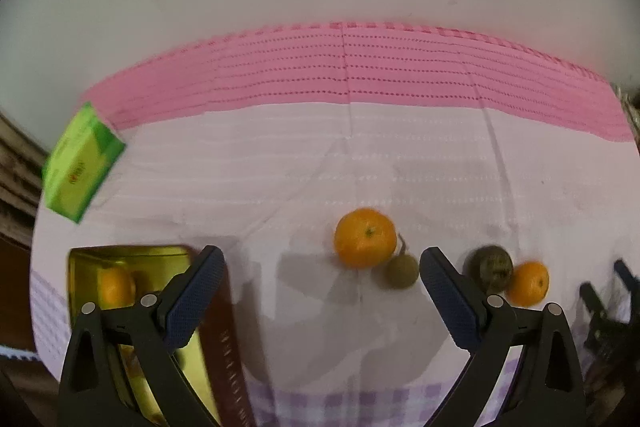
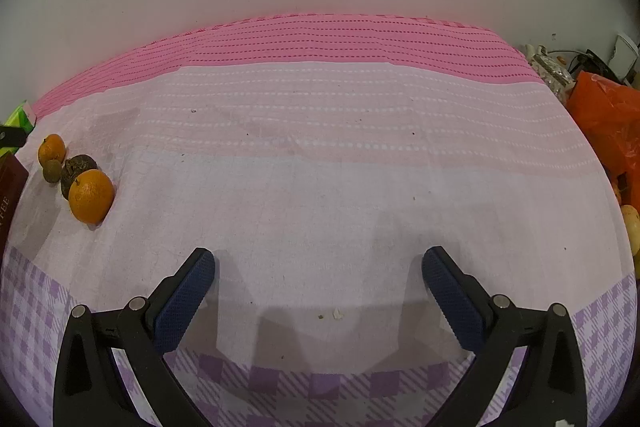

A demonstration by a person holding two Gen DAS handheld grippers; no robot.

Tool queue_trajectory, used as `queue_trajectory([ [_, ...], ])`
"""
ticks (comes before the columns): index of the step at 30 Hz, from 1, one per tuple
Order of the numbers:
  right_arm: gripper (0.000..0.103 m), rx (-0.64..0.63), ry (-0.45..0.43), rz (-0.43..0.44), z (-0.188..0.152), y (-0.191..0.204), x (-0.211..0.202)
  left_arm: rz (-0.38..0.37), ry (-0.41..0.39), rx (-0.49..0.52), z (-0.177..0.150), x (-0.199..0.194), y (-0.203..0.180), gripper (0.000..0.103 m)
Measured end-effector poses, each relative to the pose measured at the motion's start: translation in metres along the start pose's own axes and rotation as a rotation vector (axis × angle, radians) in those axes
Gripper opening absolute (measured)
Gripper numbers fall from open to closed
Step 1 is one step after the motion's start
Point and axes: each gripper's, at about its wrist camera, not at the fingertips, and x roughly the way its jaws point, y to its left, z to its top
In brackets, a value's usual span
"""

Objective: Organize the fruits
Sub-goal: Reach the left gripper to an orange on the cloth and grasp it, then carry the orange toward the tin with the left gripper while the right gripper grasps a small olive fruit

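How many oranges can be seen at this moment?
3. One round orange lies mid-cloth beside a small brownish-green fruit; a second orange sits right of a dark wrinkled fruit; a third orange is inside the gold metal tin. The tin may hide more.

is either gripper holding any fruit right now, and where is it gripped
Nothing is held. The left gripper and the right gripper both have their jaws spread wide with only tablecloth between them.
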Motion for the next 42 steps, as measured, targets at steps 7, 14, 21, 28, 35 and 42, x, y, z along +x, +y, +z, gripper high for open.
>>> queue_trajectory([
  [7,0.103,0.001,0.001,0.000,0.002,-0.002,0.001,-0.034,0.035,0.028,0.007,0.025,-0.014,0.098],
  [14,0.103,0.001,0.001,-0.001,0.002,-0.001,0.000,-0.138,0.089,-0.019,0.000,0.053,-0.008,0.044],
  [21,0.103,0.001,0.002,-0.002,0.002,-0.001,0.001,-0.211,0.038,-0.119,-0.007,0.025,0.006,0.042],
  [28,0.103,0.008,-0.007,0.020,0.003,-0.003,0.000,-0.255,-0.047,-0.148,-0.022,-0.038,0.017,0.042],
  [35,0.103,0.001,-0.010,0.034,0.004,0.002,0.000,-0.297,-0.038,-0.136,-0.050,-0.063,0.022,0.042],
  [42,0.084,0.031,-0.103,0.248,0.021,0.026,-0.034,-0.274,-0.067,-0.157,-0.082,-0.074,0.041,0.042],
])
